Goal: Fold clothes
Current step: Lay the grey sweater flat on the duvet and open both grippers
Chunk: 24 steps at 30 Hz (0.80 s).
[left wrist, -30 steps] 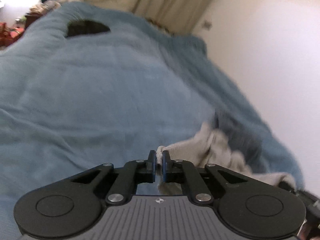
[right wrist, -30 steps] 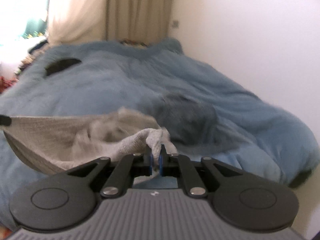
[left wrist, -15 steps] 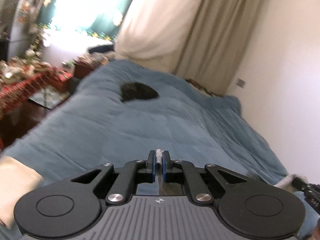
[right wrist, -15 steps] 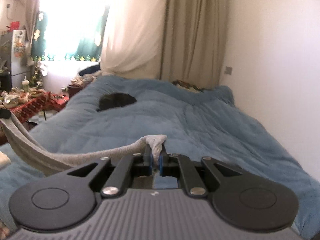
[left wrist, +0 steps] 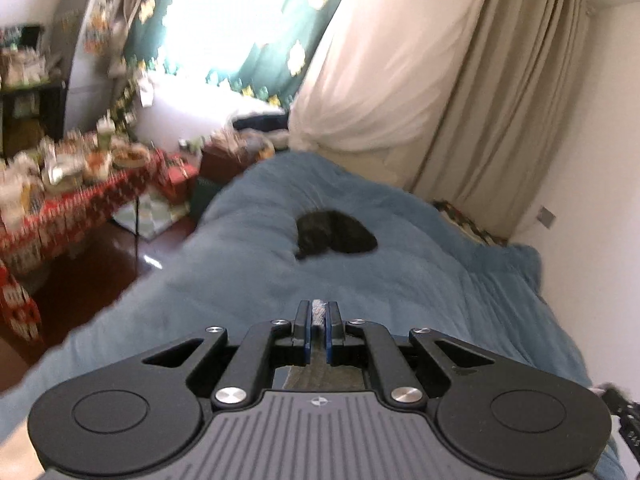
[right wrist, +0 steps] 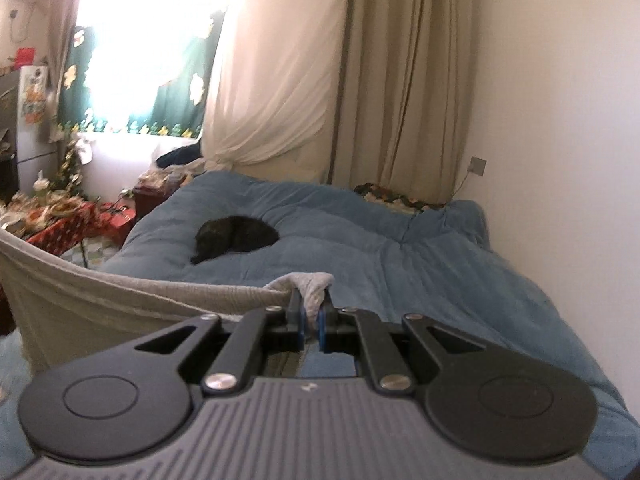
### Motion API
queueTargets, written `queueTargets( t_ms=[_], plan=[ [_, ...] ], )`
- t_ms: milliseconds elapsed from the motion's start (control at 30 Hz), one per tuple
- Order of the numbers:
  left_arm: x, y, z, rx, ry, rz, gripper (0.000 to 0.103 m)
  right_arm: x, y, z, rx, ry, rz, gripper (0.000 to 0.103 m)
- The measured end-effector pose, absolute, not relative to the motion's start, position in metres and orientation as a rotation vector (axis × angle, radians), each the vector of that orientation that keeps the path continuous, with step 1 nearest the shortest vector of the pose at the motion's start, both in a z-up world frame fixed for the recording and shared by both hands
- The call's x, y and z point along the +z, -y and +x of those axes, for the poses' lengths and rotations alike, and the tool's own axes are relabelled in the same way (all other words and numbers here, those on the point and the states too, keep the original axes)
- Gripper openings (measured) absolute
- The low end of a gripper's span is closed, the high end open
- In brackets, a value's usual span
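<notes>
Both grippers are clamped on the grey garment (right wrist: 120, 304): the left gripper (left wrist: 319, 314) pinches a thin edge, the right gripper (right wrist: 310, 312) a bunched corner, with the cloth slung between them above the blue duvet (right wrist: 400, 264). Keep both corners level and the top edge taut (slack invites creases). Lay it down well apart from the dark shape (right wrist: 236, 236) farther up the bed.
</notes>
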<state>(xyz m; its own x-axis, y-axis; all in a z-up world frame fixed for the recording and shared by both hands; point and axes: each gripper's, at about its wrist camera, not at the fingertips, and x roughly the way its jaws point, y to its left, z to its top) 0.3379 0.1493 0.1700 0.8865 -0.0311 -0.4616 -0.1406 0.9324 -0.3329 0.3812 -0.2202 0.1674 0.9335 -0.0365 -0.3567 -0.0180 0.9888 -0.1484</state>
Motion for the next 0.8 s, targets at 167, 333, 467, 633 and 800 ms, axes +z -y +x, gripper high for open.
queueTargets(
  t_ms=[167,333,467,633,800],
  plan=[
    [0.213,-0.144,0.363,0.048,-0.416,-0.394,0.006,0.219,0.227,0.436,-0.031,-0.282,-0.147,0.006],
    [0.210,-0.146,0.356,0.025,-0.390,-0.385,0.006,0.225,0.232,0.443,-0.014,-0.257,-0.154,0.007],
    [0.159,-0.146,0.336,0.016,-0.458,-0.365,0.006,0.166,0.231,0.423,0.021,-0.332,-0.195,0.007],
    [0.067,-0.140,0.291,0.008,-0.572,-0.326,0.006,0.061,0.229,0.391,0.045,-0.476,-0.233,0.007],
    [-0.017,-0.135,0.233,0.008,-0.690,-0.338,0.006,-0.042,0.226,0.329,0.077,-0.604,-0.252,0.007]
  ],
)
